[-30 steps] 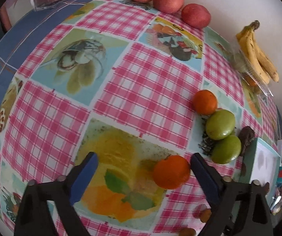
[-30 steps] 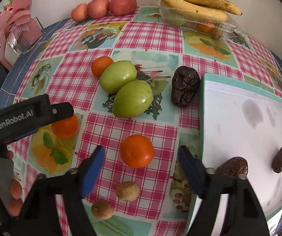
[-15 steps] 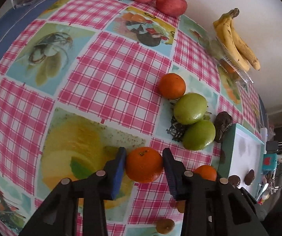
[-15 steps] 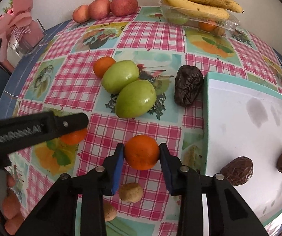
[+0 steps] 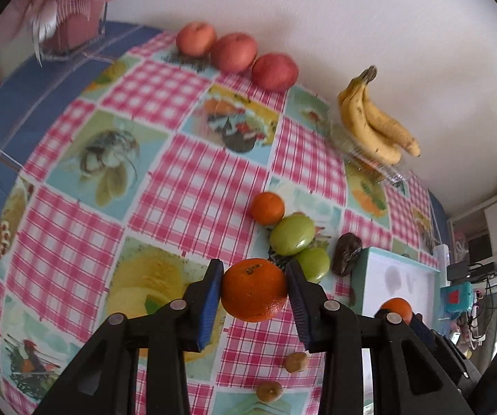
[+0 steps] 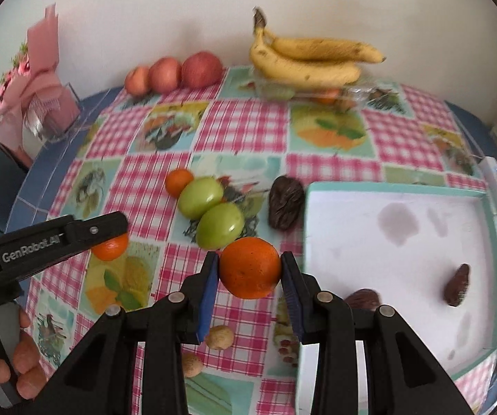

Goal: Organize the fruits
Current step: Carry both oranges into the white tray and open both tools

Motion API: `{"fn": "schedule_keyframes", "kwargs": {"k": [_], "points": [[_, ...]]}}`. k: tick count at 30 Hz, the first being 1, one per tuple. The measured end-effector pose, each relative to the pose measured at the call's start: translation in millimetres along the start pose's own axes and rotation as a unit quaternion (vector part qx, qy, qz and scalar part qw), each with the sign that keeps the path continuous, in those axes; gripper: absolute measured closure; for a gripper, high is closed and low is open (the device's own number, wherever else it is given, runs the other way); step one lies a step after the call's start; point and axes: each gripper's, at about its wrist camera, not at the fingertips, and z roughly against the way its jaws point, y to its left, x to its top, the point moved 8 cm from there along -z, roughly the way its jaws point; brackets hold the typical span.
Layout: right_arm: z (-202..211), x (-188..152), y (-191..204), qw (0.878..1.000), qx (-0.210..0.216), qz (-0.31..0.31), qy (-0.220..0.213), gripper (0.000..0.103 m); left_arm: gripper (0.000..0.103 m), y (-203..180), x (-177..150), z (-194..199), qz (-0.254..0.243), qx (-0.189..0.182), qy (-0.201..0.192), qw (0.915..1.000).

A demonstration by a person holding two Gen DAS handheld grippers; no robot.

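Observation:
My left gripper (image 5: 252,290) is shut on a tangerine (image 5: 253,289) and holds it above the checked tablecloth. My right gripper (image 6: 249,272) is shut on a second tangerine (image 6: 249,271), also lifted off the cloth, just left of the white tray (image 6: 490,221). In the right wrist view the left gripper (image 6: 110,238) shows from the side with its tangerine (image 6: 110,249). A third tangerine (image 5: 267,208) lies on the cloth beside two green fruits (image 5: 291,234). A large dark date (image 6: 285,202) lies next to the tray; two dates (image 6: 458,285) lie inside it.
Three red apples (image 5: 236,52) line the wall at the back. Bananas (image 6: 307,60) rest on a clear plastic box. Two small brown round fruits (image 6: 219,337) lie near the front edge. A pink gift box (image 6: 41,103) stands far left. A hand (image 6: 16,370) grips the left tool.
Both grippers closed on their tangerines and then lifted them off the cloth. The views have tilted up toward the wall.

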Motion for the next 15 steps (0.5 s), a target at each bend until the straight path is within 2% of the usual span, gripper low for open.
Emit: {"fn": "schedule_keyframes", "kwargs": {"k": [7,15], "points": [[20.5,3.3,-23.1,0.999,-0.021,-0.017,-0.018,0.066,0.063,-12.7,1.9,16.0,-0.016,0.000,-0.022,0.9996],[25.8,-1.5,-65.7,0.998,-0.038,-0.056,-0.014,0.066,0.063,-41.7,-10.7,14.6,-0.055,-0.006,-0.015,0.9983]]}}
